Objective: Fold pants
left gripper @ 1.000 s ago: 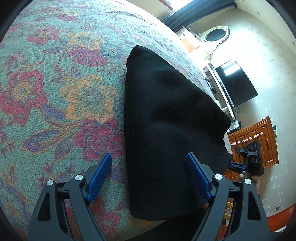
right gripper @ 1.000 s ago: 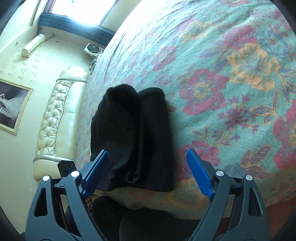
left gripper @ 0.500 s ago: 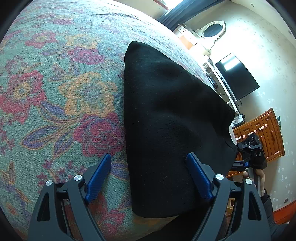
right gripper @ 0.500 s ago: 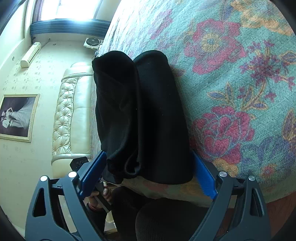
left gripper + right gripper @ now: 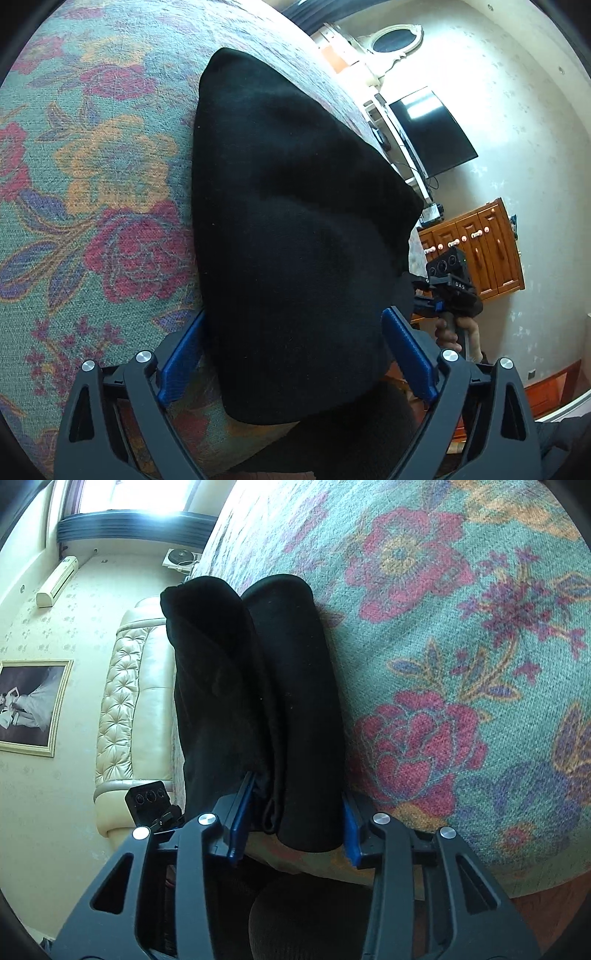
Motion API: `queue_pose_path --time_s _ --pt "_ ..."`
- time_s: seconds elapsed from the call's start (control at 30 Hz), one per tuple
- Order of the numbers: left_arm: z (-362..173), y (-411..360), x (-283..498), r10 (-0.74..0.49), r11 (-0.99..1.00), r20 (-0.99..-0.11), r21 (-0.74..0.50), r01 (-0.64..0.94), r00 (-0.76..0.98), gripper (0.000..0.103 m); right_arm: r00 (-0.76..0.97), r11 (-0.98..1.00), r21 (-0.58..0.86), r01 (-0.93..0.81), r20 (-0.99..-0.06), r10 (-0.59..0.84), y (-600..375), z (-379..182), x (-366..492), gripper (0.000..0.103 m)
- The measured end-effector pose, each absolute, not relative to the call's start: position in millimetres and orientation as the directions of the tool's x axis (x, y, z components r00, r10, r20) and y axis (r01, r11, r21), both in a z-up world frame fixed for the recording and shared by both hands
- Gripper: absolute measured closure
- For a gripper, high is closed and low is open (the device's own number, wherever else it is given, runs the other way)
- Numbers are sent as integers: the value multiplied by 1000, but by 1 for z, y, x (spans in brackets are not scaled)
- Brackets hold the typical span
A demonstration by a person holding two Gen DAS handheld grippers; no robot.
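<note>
Black pants (image 5: 295,206), folded into a thick bundle, lie on a floral bedspread (image 5: 92,166) at its near edge. My left gripper (image 5: 295,314) straddles the bundle's near end; its jaws are opening, the blue pads (image 5: 177,358) wide on either side of the cloth. In the right wrist view the pants (image 5: 280,686) show two stacked rolls. There my right gripper (image 5: 297,786) is closing on the near end of the folds, with its pads (image 5: 240,812) pressing into the cloth from both sides.
The bedspread (image 5: 461,664) stretches far and right. Off the bed stand a dark TV (image 5: 432,133), a wooden cabinet (image 5: 480,251) and a cream tufted sofa (image 5: 125,709). A hand (image 5: 454,332) holds the other gripper. A dark-clad leg (image 5: 306,915) is below the bed edge.
The right gripper dropped onto the pants' near end and its jaws narrowed from wide apart to tight on the folds. The left gripper tilted closer over the bundle, its jaws spreading slightly.
</note>
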State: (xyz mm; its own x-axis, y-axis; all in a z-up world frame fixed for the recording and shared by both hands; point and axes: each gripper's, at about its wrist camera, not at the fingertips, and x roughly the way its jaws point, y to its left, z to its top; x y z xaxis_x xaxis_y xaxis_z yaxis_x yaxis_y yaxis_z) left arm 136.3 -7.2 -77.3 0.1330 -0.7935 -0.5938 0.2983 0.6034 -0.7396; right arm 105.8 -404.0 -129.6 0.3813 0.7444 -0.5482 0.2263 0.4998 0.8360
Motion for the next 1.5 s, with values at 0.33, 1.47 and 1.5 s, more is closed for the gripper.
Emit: queue_pose_path --time_s 0.33,1.47,1.5 --pt "-79 -15 142 -780 615 -616 -721 318 113 56 376 528 829 183 -556 742 -391 -119 109 73" --pt "-79 -14 262 -753 658 -609 -686 312 249 17 388 471 871 139 -486 783 -428 -144 226 72" --pt "-77 -21 258 -726 685 -638 -641 346 256 18 395 470 871 145 -486 779 -428 -147 225 75"
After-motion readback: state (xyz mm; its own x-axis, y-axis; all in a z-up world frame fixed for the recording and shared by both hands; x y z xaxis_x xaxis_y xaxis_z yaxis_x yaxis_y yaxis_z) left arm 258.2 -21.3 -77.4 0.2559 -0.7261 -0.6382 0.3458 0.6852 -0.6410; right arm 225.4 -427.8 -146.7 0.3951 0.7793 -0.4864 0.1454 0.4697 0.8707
